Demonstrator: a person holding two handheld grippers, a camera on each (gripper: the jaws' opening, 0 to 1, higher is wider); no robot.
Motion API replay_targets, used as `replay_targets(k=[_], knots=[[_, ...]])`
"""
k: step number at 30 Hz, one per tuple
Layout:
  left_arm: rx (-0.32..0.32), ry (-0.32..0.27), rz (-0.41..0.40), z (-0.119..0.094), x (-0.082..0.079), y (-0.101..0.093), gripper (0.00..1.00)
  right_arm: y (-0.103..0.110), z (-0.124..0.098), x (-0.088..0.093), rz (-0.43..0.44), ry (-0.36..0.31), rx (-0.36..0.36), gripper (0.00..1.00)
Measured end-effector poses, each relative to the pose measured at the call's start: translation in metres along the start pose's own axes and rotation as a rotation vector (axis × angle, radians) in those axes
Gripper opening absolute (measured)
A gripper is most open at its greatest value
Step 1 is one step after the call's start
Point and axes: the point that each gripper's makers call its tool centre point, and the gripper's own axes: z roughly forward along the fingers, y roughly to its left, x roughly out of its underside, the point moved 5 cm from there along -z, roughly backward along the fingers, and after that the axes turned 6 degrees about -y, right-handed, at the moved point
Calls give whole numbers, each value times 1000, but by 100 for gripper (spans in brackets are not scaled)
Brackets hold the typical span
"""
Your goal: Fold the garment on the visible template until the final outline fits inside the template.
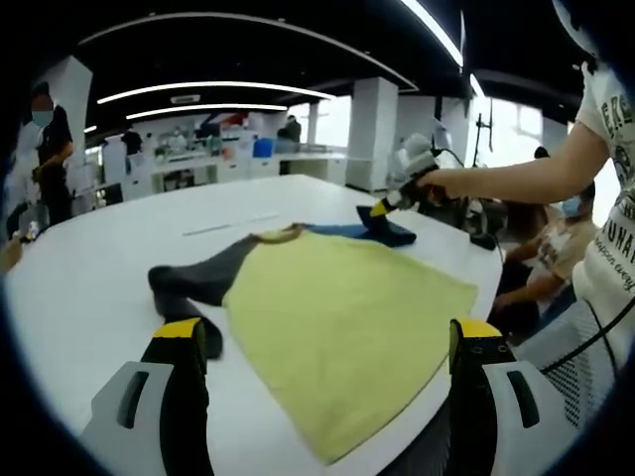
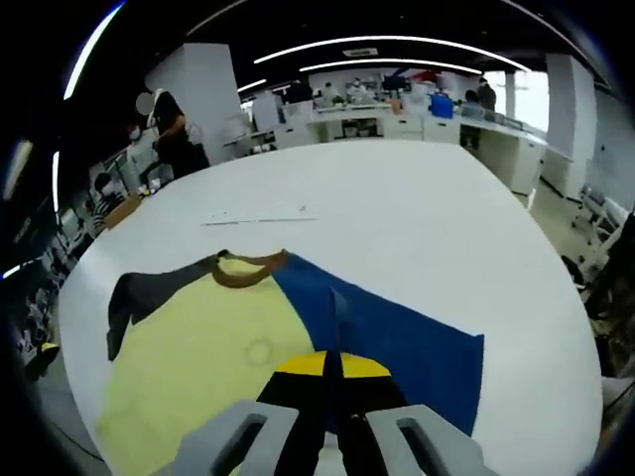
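A shirt lies flat on the white table (image 1: 99,258), with a yellow body (image 1: 337,307), a brown collar (image 1: 281,235), a dark grey sleeve (image 1: 198,278) and a blue sleeve (image 1: 382,233). My left gripper (image 1: 329,333) hovers open over the yellow hem, its jaws wide apart and nothing between them. At the far side a hand holds my right gripper (image 1: 384,207), shut on the blue sleeve. In the right gripper view the right gripper (image 2: 332,367) has its yellow tips together, pinching a ridge of the blue sleeve (image 2: 397,342) beside the yellow body (image 2: 213,357).
Thin tape marks (image 2: 258,219) lie on the table beyond the collar. The table's rounded edge (image 1: 466,297) runs close to the shirt's hem. People sit at the right (image 1: 551,253) and one stands at the left (image 1: 45,149). Desks line the back.
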Motion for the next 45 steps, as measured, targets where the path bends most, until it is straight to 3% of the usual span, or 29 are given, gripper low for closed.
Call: replay_targets(k=[24, 45], knots=[[0, 9, -6, 0, 6, 2, 99, 70, 32, -9, -29, -1, -117, 0], [-15, 12, -13, -3, 9, 5, 98, 122, 46, -14, -86, 17, -190, 0]])
